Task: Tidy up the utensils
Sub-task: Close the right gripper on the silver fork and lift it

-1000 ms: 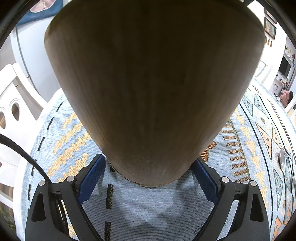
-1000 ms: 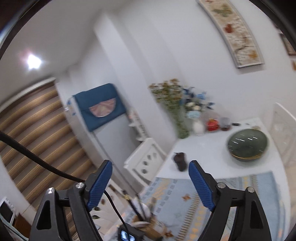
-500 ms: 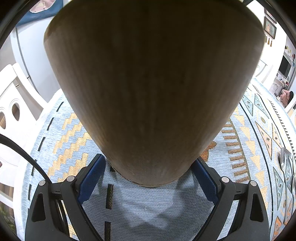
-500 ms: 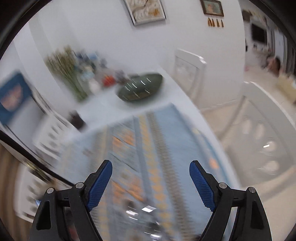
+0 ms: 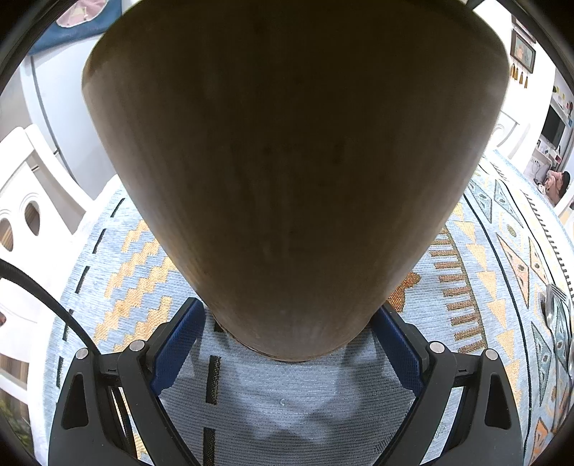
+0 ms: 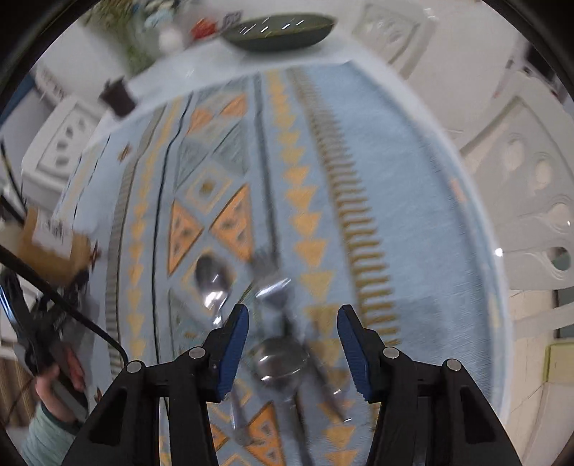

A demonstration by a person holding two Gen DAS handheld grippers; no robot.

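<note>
While left claw (image 5: 287,344) grips wooden holder (image 5: 294,179), spoons (image 6: 278,362) beneath closing right claw (image 6: 292,344)

The wooden utensil holder (image 5: 290,172) blocks nearly all forward passage in the left wrist view; the patterned tablecloth (image 5: 118,286) is bare on its left side toward the table edge, and at the near edge. In the right wrist view, a cluster of utensils lies near the near edge: a spoon (image 6: 211,279), a fork (image 6: 272,283) and a large spoon (image 6: 280,362), blurred. The cloth's right half toward the right edge is unobstructed. A green bowl (image 6: 280,30) and a dark cup (image 6: 116,95) stand toward the far edge; white chairs (image 6: 531,200) flank the table.
</note>
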